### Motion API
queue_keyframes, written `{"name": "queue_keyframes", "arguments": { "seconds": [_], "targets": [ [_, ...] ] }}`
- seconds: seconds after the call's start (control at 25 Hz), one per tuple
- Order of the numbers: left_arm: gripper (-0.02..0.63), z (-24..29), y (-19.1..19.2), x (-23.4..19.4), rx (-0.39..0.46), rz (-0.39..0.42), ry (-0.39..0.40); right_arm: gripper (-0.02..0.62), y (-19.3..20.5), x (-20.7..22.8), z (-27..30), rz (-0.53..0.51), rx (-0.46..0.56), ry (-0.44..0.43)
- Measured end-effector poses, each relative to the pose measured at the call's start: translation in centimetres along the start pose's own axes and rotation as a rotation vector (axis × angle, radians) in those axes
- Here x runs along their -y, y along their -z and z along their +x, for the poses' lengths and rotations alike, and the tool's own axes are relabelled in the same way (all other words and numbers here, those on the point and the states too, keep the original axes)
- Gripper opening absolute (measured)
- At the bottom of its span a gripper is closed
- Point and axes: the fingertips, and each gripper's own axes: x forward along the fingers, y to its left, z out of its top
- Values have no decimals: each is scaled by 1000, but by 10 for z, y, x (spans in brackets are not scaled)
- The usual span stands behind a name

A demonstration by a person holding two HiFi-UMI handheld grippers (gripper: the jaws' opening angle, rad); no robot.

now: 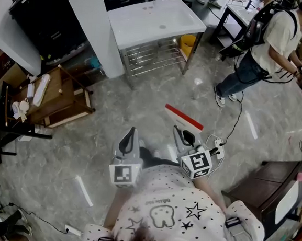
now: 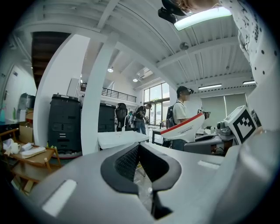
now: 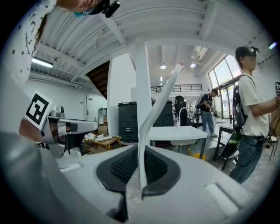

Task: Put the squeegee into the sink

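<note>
Squeegee, white plastic with red blade edge [image 1: 184, 117], pinched between right gripper [image 1: 184, 133] jaws; left gripper [image 1: 130, 139] jaws together, empty; white rectangular sink on metal frame [image 1: 149, 25] well apart (across grey floor).

Squeegee [image 1: 184, 117] in right claw [image 1: 181, 131], sink [image 1: 132, 29] well ahead.

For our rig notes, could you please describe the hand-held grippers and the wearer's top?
The left hand-held gripper and right hand-held gripper are grey, with marker cubes and black pads. The top is white with black dots and stars.
</note>
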Motion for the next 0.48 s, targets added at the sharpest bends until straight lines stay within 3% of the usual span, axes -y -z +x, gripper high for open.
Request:
{"name": "queue_keyframes", "arguments": {
  "seconds": [0.24,0.48],
  "targets": [
    [-6,6,-1,-4,-2,-24,22,21,2,0,9,45,7,-1],
    [-6,20,-4,-35,-14,-28,40,21,-6,-13,41,53,-2,-5]
  ]
}}
